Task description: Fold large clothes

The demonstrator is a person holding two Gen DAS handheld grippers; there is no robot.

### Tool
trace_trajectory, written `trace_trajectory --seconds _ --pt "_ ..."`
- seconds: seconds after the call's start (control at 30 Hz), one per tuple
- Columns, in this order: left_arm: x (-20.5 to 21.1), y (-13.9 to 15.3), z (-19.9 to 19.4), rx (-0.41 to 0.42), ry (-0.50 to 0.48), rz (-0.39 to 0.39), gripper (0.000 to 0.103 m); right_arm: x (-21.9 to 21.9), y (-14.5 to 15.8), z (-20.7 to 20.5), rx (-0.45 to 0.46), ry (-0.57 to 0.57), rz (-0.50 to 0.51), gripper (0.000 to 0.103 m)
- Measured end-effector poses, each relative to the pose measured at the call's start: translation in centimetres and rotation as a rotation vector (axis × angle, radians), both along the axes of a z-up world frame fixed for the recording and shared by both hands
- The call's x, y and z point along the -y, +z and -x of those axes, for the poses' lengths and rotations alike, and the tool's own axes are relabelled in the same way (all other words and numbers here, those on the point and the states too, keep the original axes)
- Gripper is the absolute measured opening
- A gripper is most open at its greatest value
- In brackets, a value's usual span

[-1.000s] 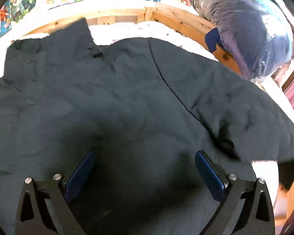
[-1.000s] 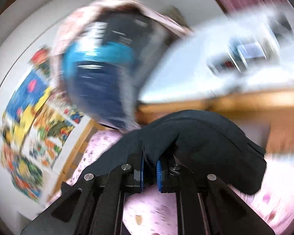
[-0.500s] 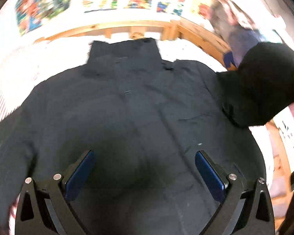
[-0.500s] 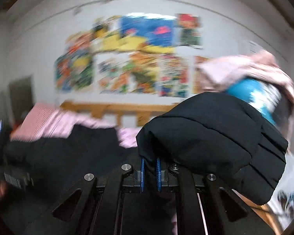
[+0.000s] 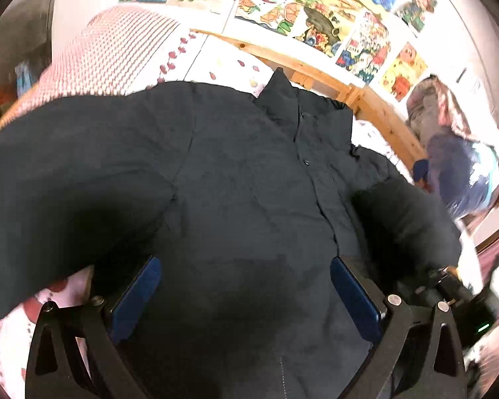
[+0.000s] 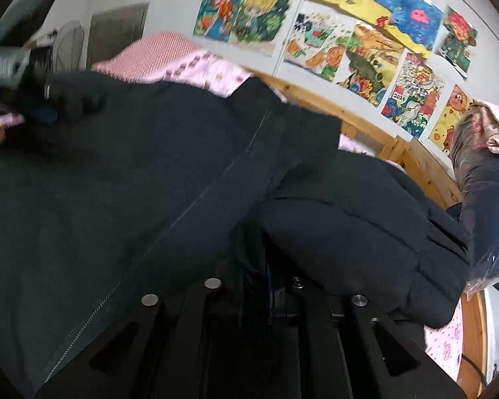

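A: Left wrist view. Dark jacket (image 5: 243,193) spread front-up over the pink-patterned bed (image 5: 216,63), collar at the far end near the wooden bed frame (image 5: 319,73). Left gripper (image 5: 246,296) low above the jacket's near part, blue pads wide apart, nothing between them.

B: Sleeves?

A: One sleeve (image 5: 405,219) bunched at right, lifted toward the right gripper (image 5: 439,286), which shows only as dark hardware at the right edge. The other runs off to the left. Bagged bundle (image 5: 458,173) far right, past the frame. Drawings (image 5: 316,10) cover the far wall.

B: Right wrist view?

A: Jacket (image 6: 133,183) fills the frame, zipper line running diagonally. Right gripper (image 6: 256,286) has its fingers drawn close together on dark fabric; the puffy sleeve (image 6: 359,232) hangs from there to the right. Exact pinch point is in shadow.

B: Anything at left?

A: Left gripper's housing (image 6: 13,66), blurred, far left above the jacket.
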State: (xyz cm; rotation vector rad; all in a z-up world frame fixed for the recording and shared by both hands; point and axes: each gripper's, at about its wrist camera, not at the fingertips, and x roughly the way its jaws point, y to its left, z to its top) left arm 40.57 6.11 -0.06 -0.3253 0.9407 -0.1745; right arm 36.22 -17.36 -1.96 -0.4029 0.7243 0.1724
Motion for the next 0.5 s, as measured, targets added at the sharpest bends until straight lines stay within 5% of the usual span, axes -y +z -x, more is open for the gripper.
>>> trace_trajectory --seconds 0.07,0.13,0.17,0.33,0.5 --pt "0.0 -0.1 -0.1 0.007 -0.005 0.003 0.102 -0.6 -0.3 0.9 -0.009 -0.002 0.009 0.025" --pt "0.7 -0.1 -0.1 0.015 -0.029 -0.021 0.102 -0.9 -0.2 2.1 -0.019 0.023 -0.027 0.053" --pt "1.2 -0.1 -0.1 0.018 -0.042 -0.035 0.102 -1.0 0.0 2.9 -0.018 0.031 -0.043 0.057" --pt "3.7 0.9 0.4 0.071 -0.122 -0.084 0.102 1.2 0.4 7.3 -0.010 0.011 -0.149 0.061" --pt "8.8 2.5 1.8 0.164 -0.285 -0.127 0.102 7.9 0.2 11.9 0.011 -0.163 -0.258 0.066"
